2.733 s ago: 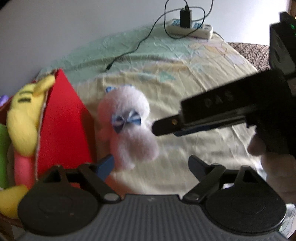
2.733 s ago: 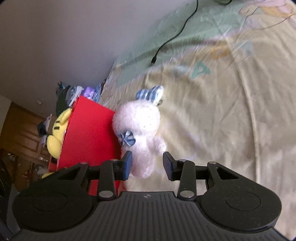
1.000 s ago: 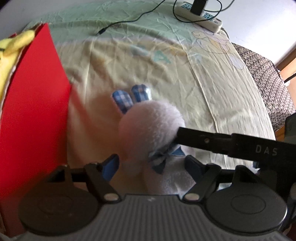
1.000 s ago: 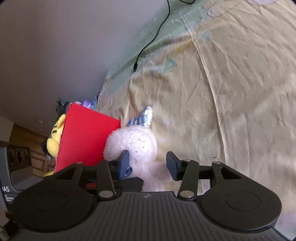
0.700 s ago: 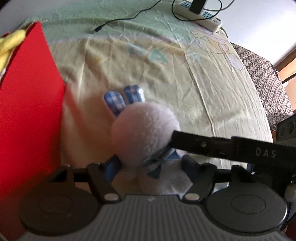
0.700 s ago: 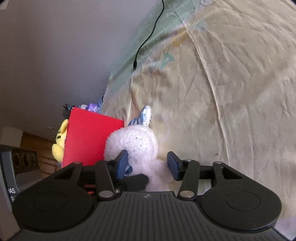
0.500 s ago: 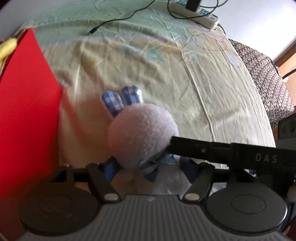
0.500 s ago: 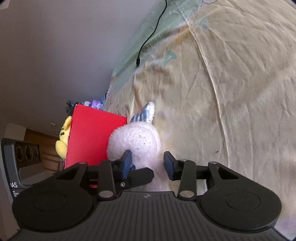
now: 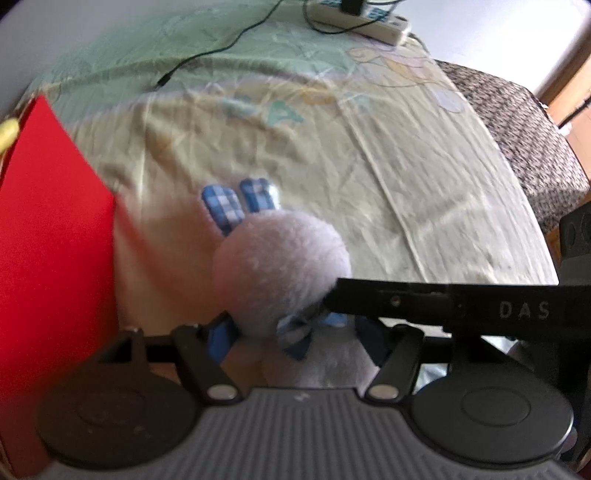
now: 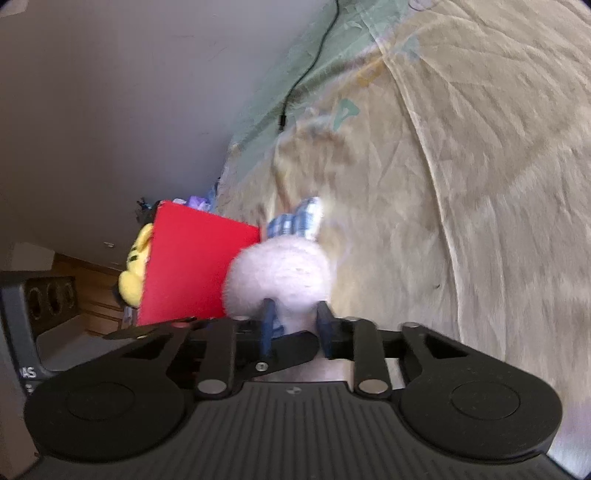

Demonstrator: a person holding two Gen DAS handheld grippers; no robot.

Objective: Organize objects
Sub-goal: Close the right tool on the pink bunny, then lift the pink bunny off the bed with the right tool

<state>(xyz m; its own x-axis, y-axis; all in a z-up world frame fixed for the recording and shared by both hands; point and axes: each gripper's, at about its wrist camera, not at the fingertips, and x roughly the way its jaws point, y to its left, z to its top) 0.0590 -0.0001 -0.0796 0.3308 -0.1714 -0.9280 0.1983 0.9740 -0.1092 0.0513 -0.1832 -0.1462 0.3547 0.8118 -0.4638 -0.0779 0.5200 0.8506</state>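
A white plush bunny (image 9: 280, 258) with blue checked ears and a blue bow lies on the yellow bedsheet (image 9: 406, 177), next to a red box (image 9: 48, 251). My left gripper (image 9: 295, 336) is open, its fingers on either side of the bunny's neck and body. My right gripper (image 10: 293, 321) has closed on the bunny (image 10: 280, 273) below its head, from the other side; its black finger (image 9: 424, 299) crosses the left wrist view. The red box (image 10: 188, 266) holds a yellow plush toy (image 10: 135, 266).
A black cable (image 9: 221, 48) and a white power strip (image 9: 362, 18) lie at the far end of the bed. A grey wall (image 10: 129, 110) runs along the bed's far side. A dark patterned blanket (image 9: 517, 122) covers the bed's right edge.
Both grippers have come in over the bunny. My right gripper's fingers have narrowed from a wide gap to a pinch on the bunny below its head. The left gripper stays open.
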